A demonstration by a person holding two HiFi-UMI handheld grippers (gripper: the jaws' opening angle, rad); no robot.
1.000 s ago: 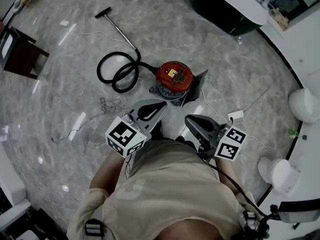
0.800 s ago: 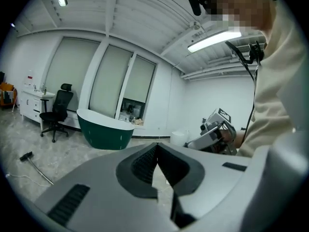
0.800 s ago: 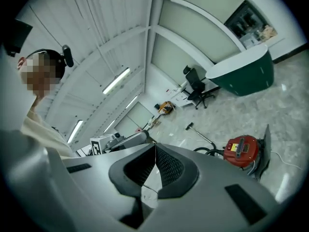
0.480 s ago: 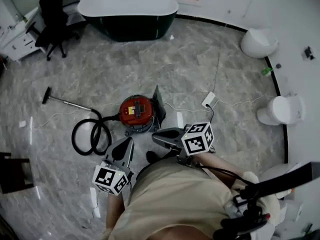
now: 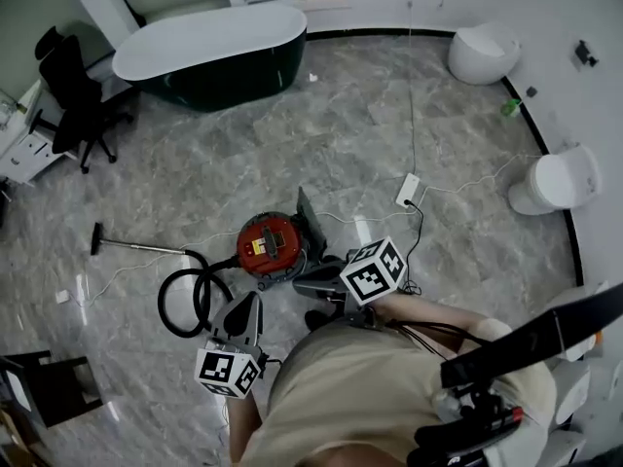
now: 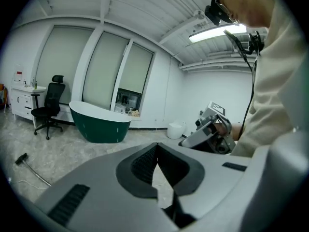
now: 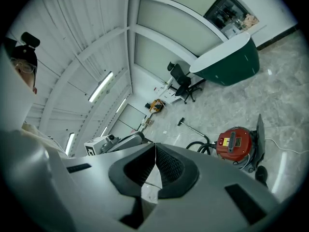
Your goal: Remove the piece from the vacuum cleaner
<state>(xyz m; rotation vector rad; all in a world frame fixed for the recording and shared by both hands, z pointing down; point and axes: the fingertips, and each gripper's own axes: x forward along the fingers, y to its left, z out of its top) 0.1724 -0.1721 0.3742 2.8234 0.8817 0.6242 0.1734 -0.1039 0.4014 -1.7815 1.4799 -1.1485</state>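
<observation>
The red canister vacuum cleaner [image 5: 270,245] stands on the marble floor, also in the right gripper view [image 7: 235,141]. Its black hose [image 5: 188,300] coils to the left and runs into a metal wand with a floor nozzle [image 5: 98,237]. A dark flat panel [image 5: 310,220] leans at the vacuum's right side. My left gripper [image 5: 252,302] hangs shut and empty just below the hose. My right gripper [image 5: 299,282] points left, shut and empty, just short of the vacuum's base. Each gripper view shows its own jaws closed tip to tip, left [image 6: 156,144] and right [image 7: 155,144].
A dark green bathtub [image 5: 214,52] stands at the back, with an office chair [image 5: 73,95] to its left. Two white toilets [image 5: 487,52] [image 5: 550,183] line the right wall. A power strip [image 5: 409,191] and cables lie right of the vacuum. A dark stool [image 5: 49,387] sits at bottom left.
The head view has swung round, so the tub and toilets now show. The right gripper has turned to point left near the vacuum's base. Both grippers stay shut.
</observation>
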